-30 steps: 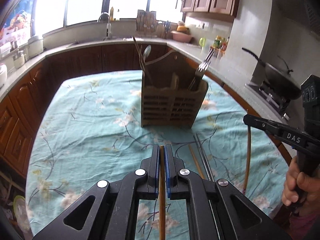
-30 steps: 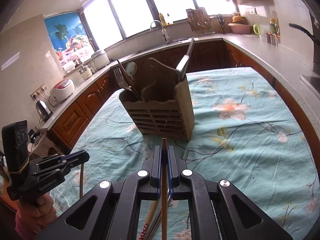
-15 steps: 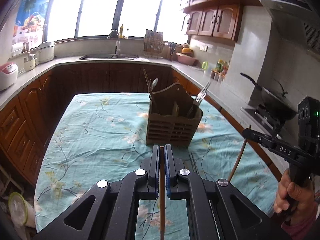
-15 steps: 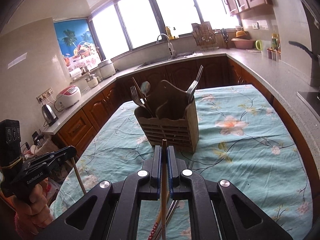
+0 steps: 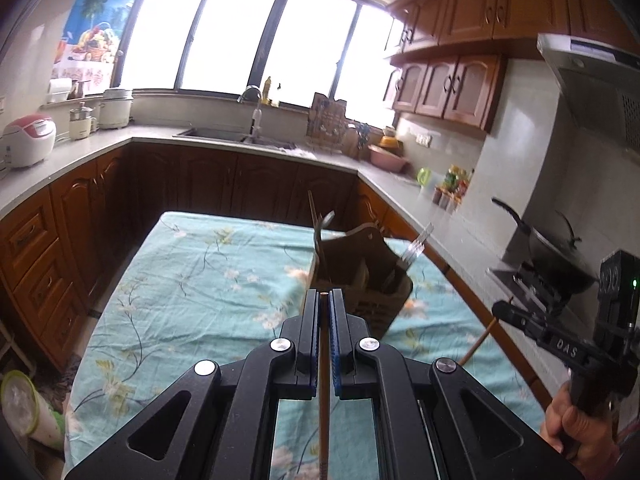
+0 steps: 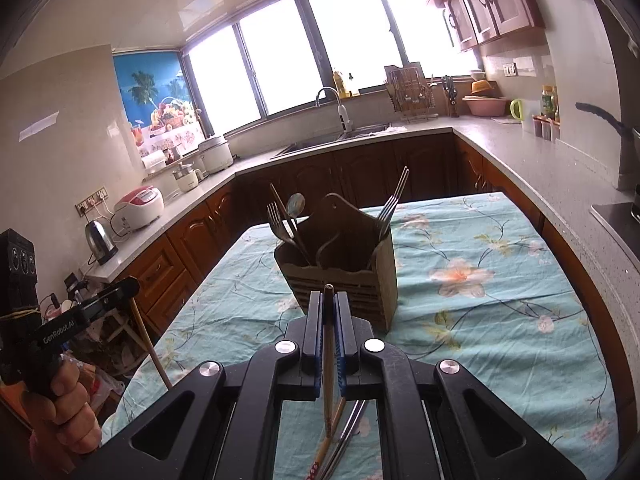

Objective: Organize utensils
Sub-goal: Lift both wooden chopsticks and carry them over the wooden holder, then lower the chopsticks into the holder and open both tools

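Grippers first: my left gripper [image 5: 324, 300] is clamped narrow on a wooden chopstick [image 5: 324, 392], and my right gripper [image 6: 329, 300] likewise pinches its own chopstick [image 6: 329, 368]. Ahead of both, the wooden utensil caddy [image 6: 344, 276] stands on the floral tablecloth [image 6: 500, 320], holding forks [image 6: 394, 196] and a spoon [image 6: 296, 204]. More chopsticks [image 6: 334, 436] lie on the cloth below my right gripper.

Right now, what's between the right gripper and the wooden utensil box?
Only bare flowered tablecloth. In the right wrist view, the right gripper, shut on a chopstick, points at the wooden utensil box with nothing lying between them.
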